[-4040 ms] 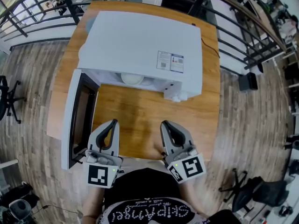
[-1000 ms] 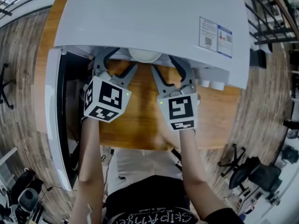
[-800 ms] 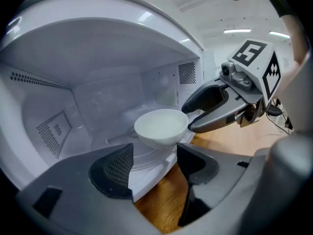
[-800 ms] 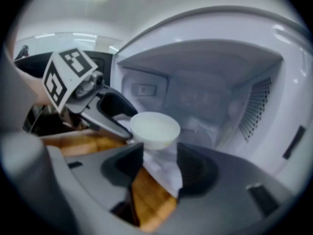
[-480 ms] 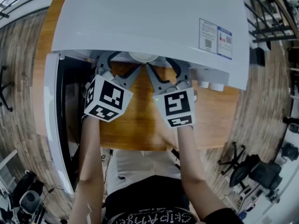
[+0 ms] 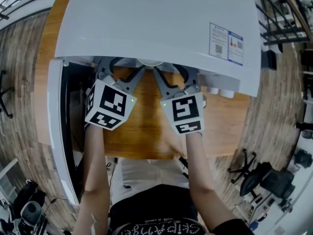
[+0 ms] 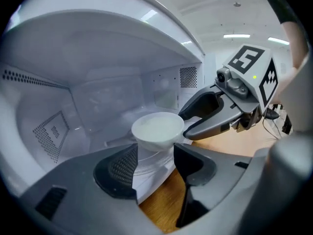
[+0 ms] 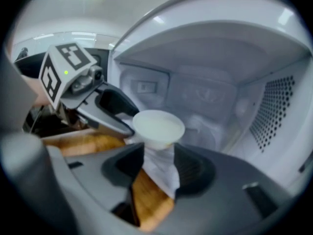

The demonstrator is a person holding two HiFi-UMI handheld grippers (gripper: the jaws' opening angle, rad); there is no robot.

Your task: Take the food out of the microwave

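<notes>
While the door (image 6: pixel 56 131) of the microwave (image 6: pixel 156 23) is swung open on the outer side of the left claw (image 6: pixel 122 68), both claws are pushed into the mouth of the oven, and the lift is not yet made. The opening is done and the reach looks all but done. The grip, the draw-out and the setting down on the tabletop (image 6: pixel 146 136) are left.

The bowl (image 7: pixel 157 127) is found just ahead of the left claw's tips, framed in the gap between its jaws. It is framed the same way ahead of the right claw (image 6: pixel 176 75), so it is flanked by the pair, the two claws lying close on either side of it.

The left claw's jaws have just been closing, yet they are held well apart, with the bowl's narrow lower part seen between them. No press of the pads can be made out, so nothing is judged to be held. The right claw's jaws are spread too, the bowl's foot is shown in their gap, and nothing is clamped.

The bowl is seen as small, white and round, tapering from a wide rim to a slim foot. It is stood upright near the front of the oven floor and filled almost to the rim with something pale and smooth. What the food is cannot be told.
</notes>
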